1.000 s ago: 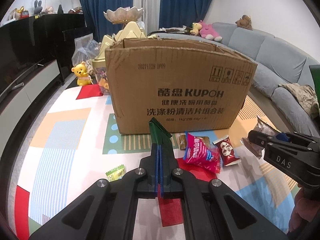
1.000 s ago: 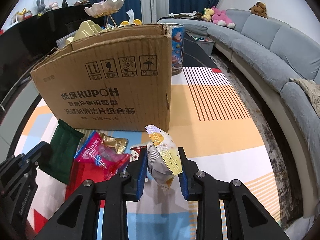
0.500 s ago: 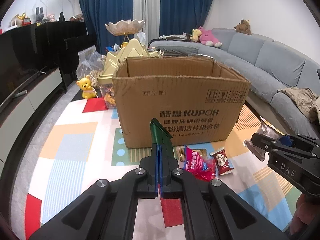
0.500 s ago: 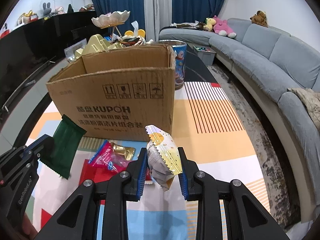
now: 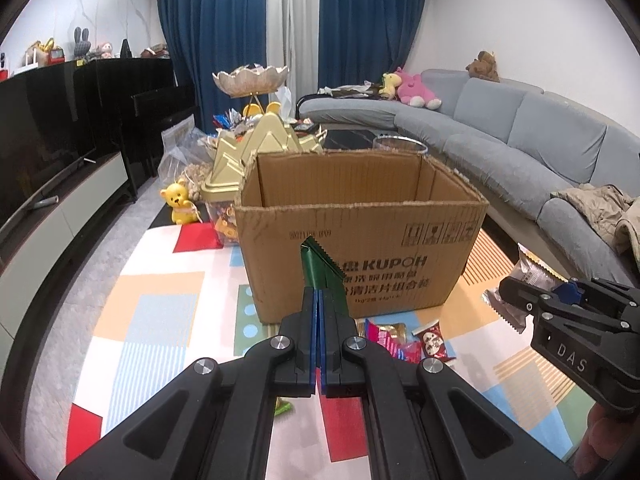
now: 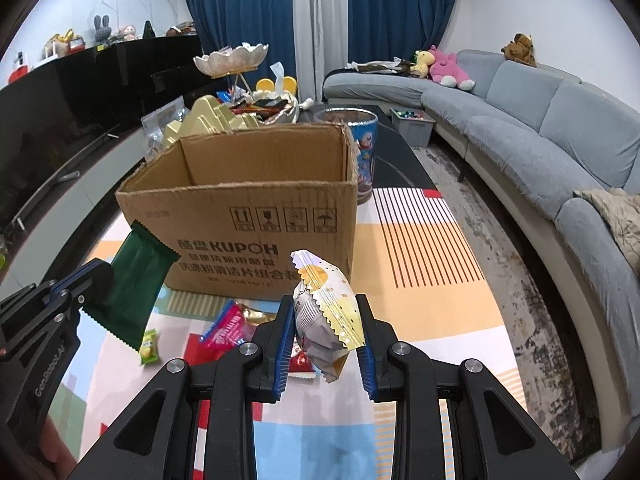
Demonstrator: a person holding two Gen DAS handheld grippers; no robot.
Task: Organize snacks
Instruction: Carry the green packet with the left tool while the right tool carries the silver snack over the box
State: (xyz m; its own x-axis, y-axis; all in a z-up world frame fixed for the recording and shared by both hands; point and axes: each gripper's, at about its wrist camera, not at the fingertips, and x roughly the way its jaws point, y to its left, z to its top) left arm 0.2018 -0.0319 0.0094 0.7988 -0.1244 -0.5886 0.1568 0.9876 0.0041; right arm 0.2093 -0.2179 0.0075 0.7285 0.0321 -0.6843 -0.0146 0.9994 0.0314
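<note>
- Patterned counter point(image 5: 160, 320) carries an open cardboard box point(image 5: 360, 248) ahead of both fingers.
- Left gripper point(image 5: 319, 320): fingers clamped on a green packet point(image 5: 320, 268).
- Right gripper point(image 6: 324, 332): fingers clamped on a grey-and-yellow snack bag point(image 6: 324, 312).

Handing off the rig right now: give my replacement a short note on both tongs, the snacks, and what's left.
Left tongs: shut on the green packet.
Right tongs: shut on the silver-and-yellow packet.
Both are held in front of the cardboard box, below its rim.
Done: two snacks picked up.
Left: drop both in the box, then collect the pink packet, red packet and small yellow-green candy from the mat.
</note>
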